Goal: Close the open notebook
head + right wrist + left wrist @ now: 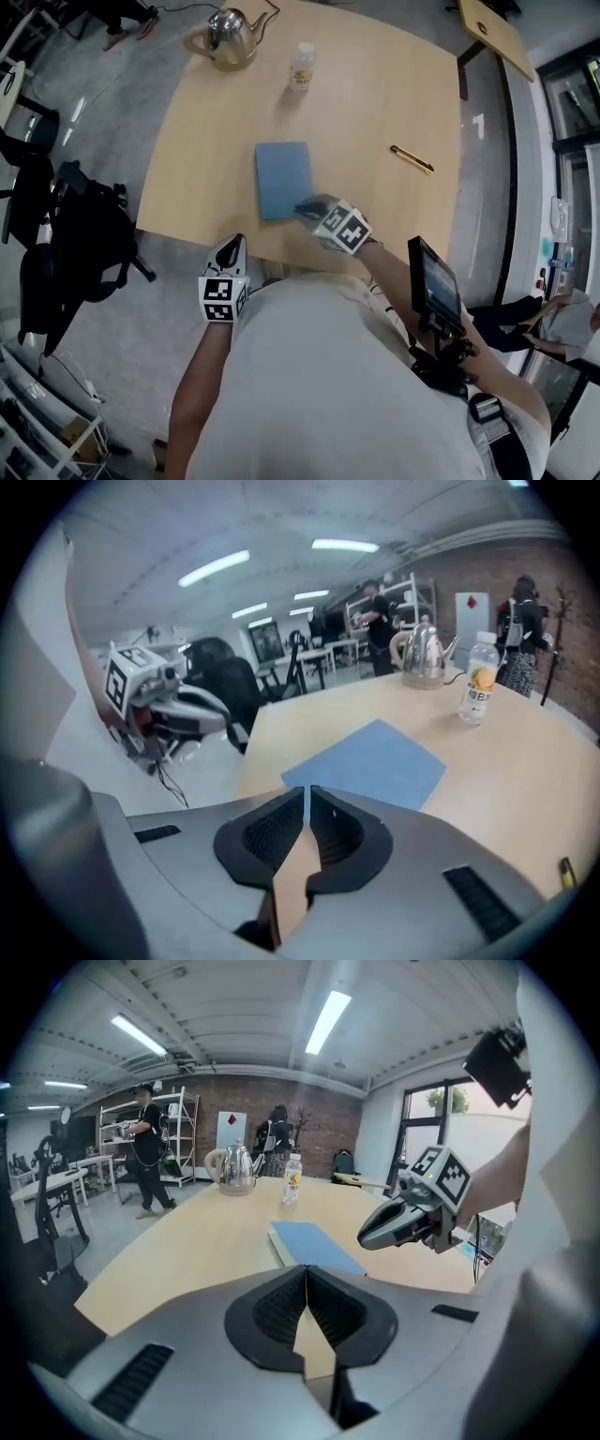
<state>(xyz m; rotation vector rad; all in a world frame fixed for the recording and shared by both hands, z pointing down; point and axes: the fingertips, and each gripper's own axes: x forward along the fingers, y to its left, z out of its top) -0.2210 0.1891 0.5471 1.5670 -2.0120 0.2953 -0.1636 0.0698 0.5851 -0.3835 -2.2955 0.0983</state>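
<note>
The notebook lies shut, blue cover up, flat on the table, near the middle of the near edge. The right gripper is held above the notebook's near right corner with its jaws clenched together and nothing between them. The left gripper sits at the near edge, left of the notebook and apart from it, jaws likewise pressed together and empty. A kettle stands at the far left corner, a bottle beside it, and a yellow cutter lies toward the right edge.
</note>
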